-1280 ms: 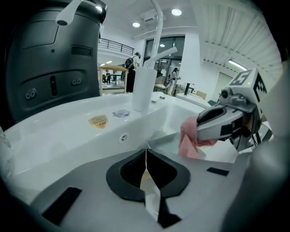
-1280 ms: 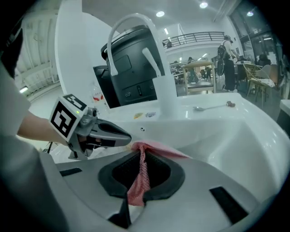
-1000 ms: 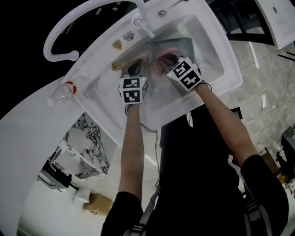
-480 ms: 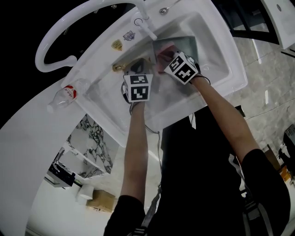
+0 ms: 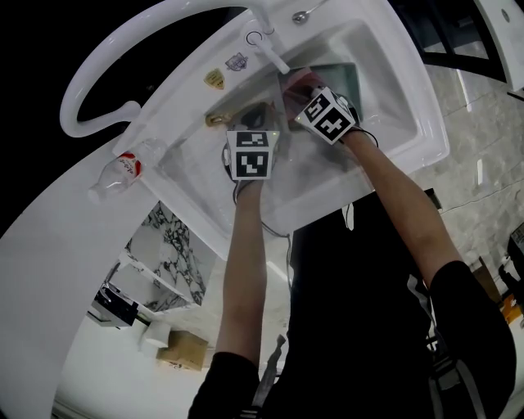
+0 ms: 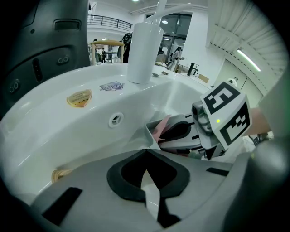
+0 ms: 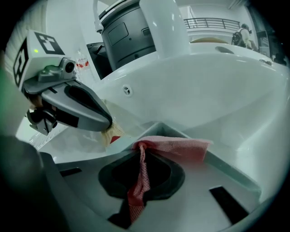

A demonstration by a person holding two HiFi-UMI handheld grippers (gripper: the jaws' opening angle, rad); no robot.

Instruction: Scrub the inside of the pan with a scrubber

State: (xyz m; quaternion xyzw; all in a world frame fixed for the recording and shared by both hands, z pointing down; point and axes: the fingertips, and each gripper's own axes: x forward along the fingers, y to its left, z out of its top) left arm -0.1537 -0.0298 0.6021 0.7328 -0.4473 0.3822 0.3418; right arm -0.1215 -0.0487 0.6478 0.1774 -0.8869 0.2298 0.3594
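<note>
A square grey pan [image 5: 350,80] lies in the white sink [image 5: 426,139], its tan handle [image 5: 214,119] pointing left. My left gripper [image 5: 254,116] is shut across that handle; in the left gripper view the jaws [image 6: 147,174] close on a thin pale strip of it. My right gripper [image 5: 300,96] is shut on a pink mesh scrubber [image 5: 295,80], held inside the pan. In the right gripper view the scrubber [image 7: 176,147] drapes from the jaws [image 7: 142,167] over the pan rim [image 7: 226,168], with the left gripper [image 7: 106,122] and the handle [image 7: 112,134] close at the left.
A white faucet [image 5: 266,45] rises at the sink's back edge, with a spoon [image 5: 307,12] beside it. A plastic bottle [image 5: 119,172] lies on the counter to the left. A curved white rail [image 5: 94,78] loops behind. The sink wall has an overflow hole [image 6: 116,119].
The right gripper has shifted a little farther into the pan with the scrubber. The left gripper stays on the handle. The head view has drifted slightly.
</note>
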